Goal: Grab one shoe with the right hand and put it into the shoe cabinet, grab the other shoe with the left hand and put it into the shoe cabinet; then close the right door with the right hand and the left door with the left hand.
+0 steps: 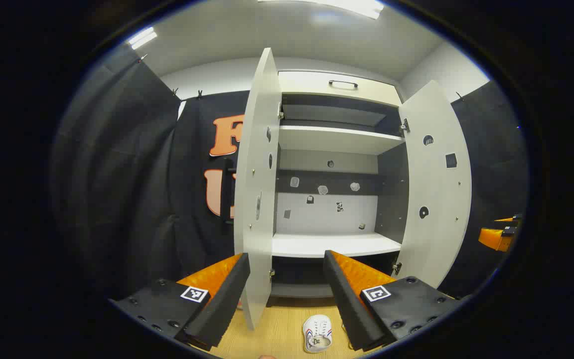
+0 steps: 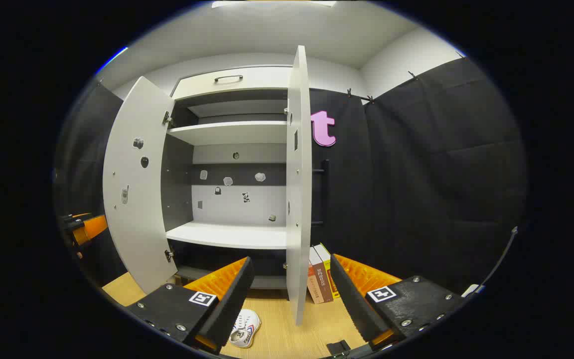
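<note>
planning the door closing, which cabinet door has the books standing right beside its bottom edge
The right door: the books stand on the floor just beside its lower edge. The left door has none beside it.

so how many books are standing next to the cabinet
3, upright in a row on the wooden floor just right of the white cabinet's open right door: a red-spined book, a dark-spined book and a yellow-spined book. More may hide behind the door.
</note>
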Available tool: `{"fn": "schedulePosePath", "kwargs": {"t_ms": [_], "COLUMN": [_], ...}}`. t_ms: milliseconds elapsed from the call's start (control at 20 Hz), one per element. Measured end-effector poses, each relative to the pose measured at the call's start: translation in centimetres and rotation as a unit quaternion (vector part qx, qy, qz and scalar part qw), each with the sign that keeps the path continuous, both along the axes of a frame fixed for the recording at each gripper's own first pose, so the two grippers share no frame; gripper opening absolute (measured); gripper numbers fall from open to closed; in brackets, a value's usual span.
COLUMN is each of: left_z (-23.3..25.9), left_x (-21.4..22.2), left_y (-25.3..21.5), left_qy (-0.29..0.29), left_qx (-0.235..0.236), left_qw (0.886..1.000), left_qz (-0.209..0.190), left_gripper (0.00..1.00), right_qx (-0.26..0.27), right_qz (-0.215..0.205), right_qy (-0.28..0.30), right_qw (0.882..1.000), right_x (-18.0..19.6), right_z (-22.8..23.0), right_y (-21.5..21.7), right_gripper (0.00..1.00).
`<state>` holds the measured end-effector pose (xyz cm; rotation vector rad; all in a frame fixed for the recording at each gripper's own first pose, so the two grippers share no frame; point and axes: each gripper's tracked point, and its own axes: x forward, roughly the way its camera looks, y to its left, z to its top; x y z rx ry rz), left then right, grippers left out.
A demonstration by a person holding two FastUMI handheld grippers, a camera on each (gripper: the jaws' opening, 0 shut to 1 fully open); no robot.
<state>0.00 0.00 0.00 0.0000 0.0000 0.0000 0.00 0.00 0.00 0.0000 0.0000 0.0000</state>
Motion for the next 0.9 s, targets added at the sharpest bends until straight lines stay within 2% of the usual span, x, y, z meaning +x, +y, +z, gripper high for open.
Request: {"fn": "schedulePosePath", "kwargs": {"t_ms": [200,300,350,400,550,900], "left_z": [0.2,-0.2,-0.4,-0.5,-1.4,-3.4], "left_x": [-0.6,-0.6,-0.5,-0.4,0.6,2.2], "left_y": [-1.5,-2.1,-2.6,-2.9,-3.1,-0.2], "left_qy": [-0.006,0.000,0.003,0.004,0.013,0.026], "left_qx": [0.017,0.013,0.008,0.004,0.000,-0.020], "left_qw": [1.000,1.000,1.000,1.000,1.000,0.999], "left_qz": [0.015,0.019,0.017,0.013,0.003,-0.003], "left_gripper": [0.94,0.96,0.99,0.96,0.97,0.95], "right_qx": [0.005,0.011,0.015,0.017,0.006,-0.008], "right_qz": [0.014,0.020,0.021,0.021,0.016,0.003], "right_qy": [-0.004,0.002,0.005,0.007,0.019,0.049], "right_qw": [1.000,1.000,1.000,1.000,1.000,0.999], "right_x": [0.3,0.3,0.3,0.4,0.3,1.2], "right_z": [-0.7,-1.2,-1.4,-1.5,-2.6,-5.7], "right_y": [-1.1,-1.2,-1.3,-1.2,-0.8,4.4], "right_gripper": [0.94,0.94,0.94,0.94,0.94,0.94]}}
